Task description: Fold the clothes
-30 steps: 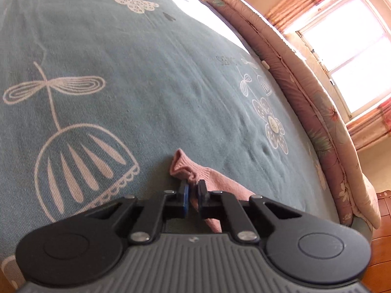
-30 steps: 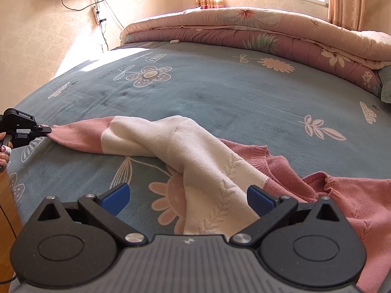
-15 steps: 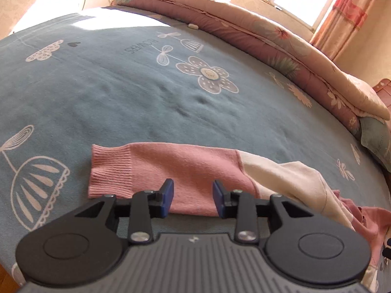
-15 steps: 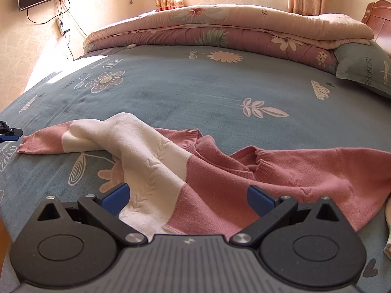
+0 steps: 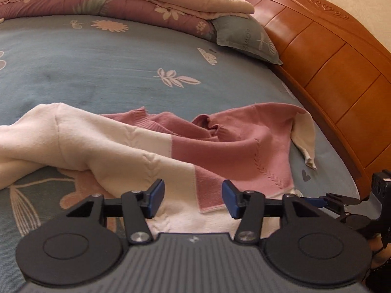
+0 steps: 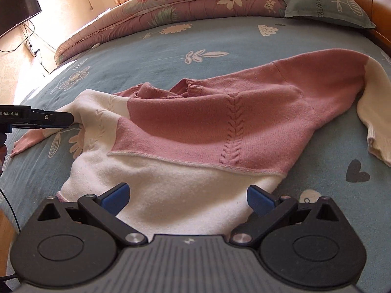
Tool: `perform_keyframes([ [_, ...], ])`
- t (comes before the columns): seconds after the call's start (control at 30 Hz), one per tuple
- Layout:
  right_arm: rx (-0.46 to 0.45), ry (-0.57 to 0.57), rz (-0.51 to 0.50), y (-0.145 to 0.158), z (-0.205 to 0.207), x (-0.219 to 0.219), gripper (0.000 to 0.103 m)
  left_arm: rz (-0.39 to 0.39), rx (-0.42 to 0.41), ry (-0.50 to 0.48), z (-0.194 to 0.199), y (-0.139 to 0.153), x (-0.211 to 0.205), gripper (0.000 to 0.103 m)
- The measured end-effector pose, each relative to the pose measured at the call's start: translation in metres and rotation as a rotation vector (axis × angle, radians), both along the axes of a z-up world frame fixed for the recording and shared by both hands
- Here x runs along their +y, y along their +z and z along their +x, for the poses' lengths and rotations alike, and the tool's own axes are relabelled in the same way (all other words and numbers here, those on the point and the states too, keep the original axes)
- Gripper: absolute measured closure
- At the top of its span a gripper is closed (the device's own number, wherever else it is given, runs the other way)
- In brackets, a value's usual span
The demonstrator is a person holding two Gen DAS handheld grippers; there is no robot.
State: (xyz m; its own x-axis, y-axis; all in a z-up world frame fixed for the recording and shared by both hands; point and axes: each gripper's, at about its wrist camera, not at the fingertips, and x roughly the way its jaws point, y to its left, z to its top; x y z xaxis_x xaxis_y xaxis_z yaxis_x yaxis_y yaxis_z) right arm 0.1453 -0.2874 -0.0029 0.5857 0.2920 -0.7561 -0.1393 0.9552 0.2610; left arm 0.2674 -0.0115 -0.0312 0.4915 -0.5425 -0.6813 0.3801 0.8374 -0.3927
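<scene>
A pink and cream knitted sweater [image 5: 232, 151] [image 6: 220, 122] lies rumpled on the blue patterned bed sheet [image 5: 97, 68]. Its cream hem is nearest both cameras. My left gripper [image 5: 193, 199] is open, its blue pads hovering just over the hem where pink meets cream. My right gripper [image 6: 188, 195] is open wide above the cream hem band, holding nothing. The left sleeve, with its pink cuff [image 6: 24, 144], trails off to the left. The right sleeve ends in a cream cuff [image 6: 376, 141]. Each gripper shows at the edge of the other's view: left gripper [image 6: 68, 119], right gripper [image 5: 317, 200].
A folded floral quilt [image 6: 195, 2] runs along the far side of the bed, with a blue pillow [image 5: 244, 39] beside it. A wooden headboard [image 5: 330, 61] bounds the right side. A wall TV [image 6: 17, 7] hangs at far left.
My left gripper let go of the pink cuff, opened wider and swung right to the sweater's hem. My right gripper stayed open and moved closer over the hem.
</scene>
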Motion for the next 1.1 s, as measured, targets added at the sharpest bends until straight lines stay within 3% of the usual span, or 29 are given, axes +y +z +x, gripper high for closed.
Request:
perform_keyframes([
  [0.1, 0.015, -0.075, 0.045, -0.010, -0.008, -0.025, 0.000, -0.005, 0.017, -0.057, -0.005, -0.009, -0.036, 0.048],
  [0.2, -0.009, -0.194, 0.085, -0.014, -0.019, -0.064, 0.000, 0.061, 0.022, -0.086, -0.010, -0.023, -0.062, 0.045],
  [0.3, -0.036, -0.332, 0.098, -0.015, -0.023, -0.108, 0.000, 0.114, 0.045, -0.089, -0.014, -0.040, -0.074, 0.041],
  [0.37, -0.039, -0.430, 0.141, -0.022, -0.023, -0.141, 0.000, 0.090, 0.047, -0.070, -0.017, -0.043, -0.072, 0.036],
  [0.5, -0.108, -0.540, 0.367, -0.041, -0.020, -0.202, 0.000, 0.050, 0.067, -0.024, -0.016, -0.045, -0.068, 0.034],
  [0.63, -0.164, -0.619, 0.491, -0.052, -0.002, -0.241, 0.000, 0.043, 0.081, -0.004, -0.013, -0.046, -0.068, 0.032],
  [0.77, -0.180, -0.628, 0.561, -0.059, 0.022, -0.265, 0.000, 0.036, 0.087, 0.016, -0.011, -0.047, -0.071, 0.028],
  [1.1, -0.159, -0.518, 0.589, -0.063, 0.052, -0.265, 0.000, -0.013, 0.109, 0.052, -0.006, -0.049, -0.065, 0.026],
])
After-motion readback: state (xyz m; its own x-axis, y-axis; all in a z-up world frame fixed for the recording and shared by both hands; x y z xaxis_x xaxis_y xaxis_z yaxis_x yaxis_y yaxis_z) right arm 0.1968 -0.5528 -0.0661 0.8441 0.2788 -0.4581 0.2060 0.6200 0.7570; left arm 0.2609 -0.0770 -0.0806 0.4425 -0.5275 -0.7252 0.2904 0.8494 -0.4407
